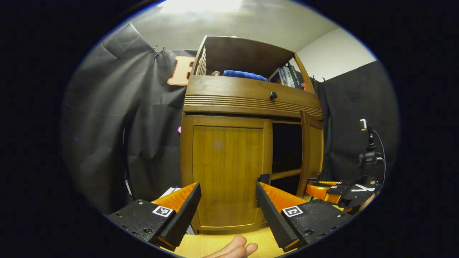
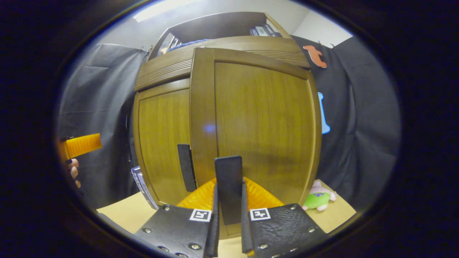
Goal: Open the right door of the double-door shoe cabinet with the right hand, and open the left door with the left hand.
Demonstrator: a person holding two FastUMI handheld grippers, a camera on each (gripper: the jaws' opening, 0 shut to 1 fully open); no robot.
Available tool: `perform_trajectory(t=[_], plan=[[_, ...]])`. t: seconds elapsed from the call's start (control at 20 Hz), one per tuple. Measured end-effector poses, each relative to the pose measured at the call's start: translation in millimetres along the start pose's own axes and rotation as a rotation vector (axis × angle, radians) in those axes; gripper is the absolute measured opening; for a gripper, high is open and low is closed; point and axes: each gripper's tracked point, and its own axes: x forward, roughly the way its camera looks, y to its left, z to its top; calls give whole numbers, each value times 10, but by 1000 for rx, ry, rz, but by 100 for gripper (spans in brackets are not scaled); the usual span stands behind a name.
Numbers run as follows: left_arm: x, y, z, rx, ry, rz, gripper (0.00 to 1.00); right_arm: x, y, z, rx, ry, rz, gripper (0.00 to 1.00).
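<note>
the shoe cabinet (image 1: 229, 107) stands on a pale wooden tabletop (image 2: 118, 215) against the black cloth wall; its right door (image 1: 311, 150) already hangs swung out from the frame, with the dark inside and a shelf rail showing behind it, so i'd call the first half of the job well under way if not done; in the right gripper view that same door fills the middle of the scene, and the right gripper (image 2: 229, 215) has its two fingers pressed in tight on the door's flat dark pull handle (image 2: 228, 186), gripping it from both sides; the left door (image 1: 226, 172) sits flush and closed, its own dark handle (image 1: 264, 178) at the inner edge, just above one finger of the left gripper (image 1: 228, 209); that gripper hangs wide open in front of the closed door with nothing between its fingers, well short of the handle by my guess; so what's left is to bring it onto that handle, close, and pull the left door out; above the doors there's a drawer with a round dark knob (image 1: 273, 95), and on the open shelf a folded blue cloth (image 1: 245, 75) and some books (image 1: 288, 77); their spines are too small to read; a small plush toy (image 2: 318, 199) lies on the table to the side.
</note>
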Motion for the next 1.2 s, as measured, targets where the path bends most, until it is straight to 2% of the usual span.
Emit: perform_trajectory(t=[0.25, 0.3, 0.4, 0.8, 0.85, 0.9, 1.05, 1.1, 1.15, 1.2], plan=[[-31, -41, 8, 4, -2, -13, 95, -261, -157, -3, -15, 4, -32, 25], [-36, -44, 6, 4, -4, -17, 91, -311, -189, -4, -12, 5, -43, 24], [-46, -32, 14, 2, -7, -18, 91, -393, -261, 5, -20, 6, -67, 24], [-52, -51, 7, 2, -2, -23, 91, -757, -581, 64, -172, -17, -217, 24], [-55, -58, 12, 2, -3, -24, 95, -787, -606, 63, -171, -18, -223, 24], [-49, -53, 4, -2, -3, -21, 91, -812, -620, 69, -157, -22, -224, 24], [-50, -65, 10, 1, -1, -17, 91, -851, -595, 60, -79, -27, -204, 25], [-46, -73, 1, 0, -1, -21, 91, -822, -636, 38, -60, -29, -218, 24], [-46, -80, -3, 0, 0, -22, 91, -862, -657, 57, -54, -33, -225, 10], [-43, -78, -11, -1, 3, -21, 91, -907, -650, 48, -56, -42, -227, 7]])
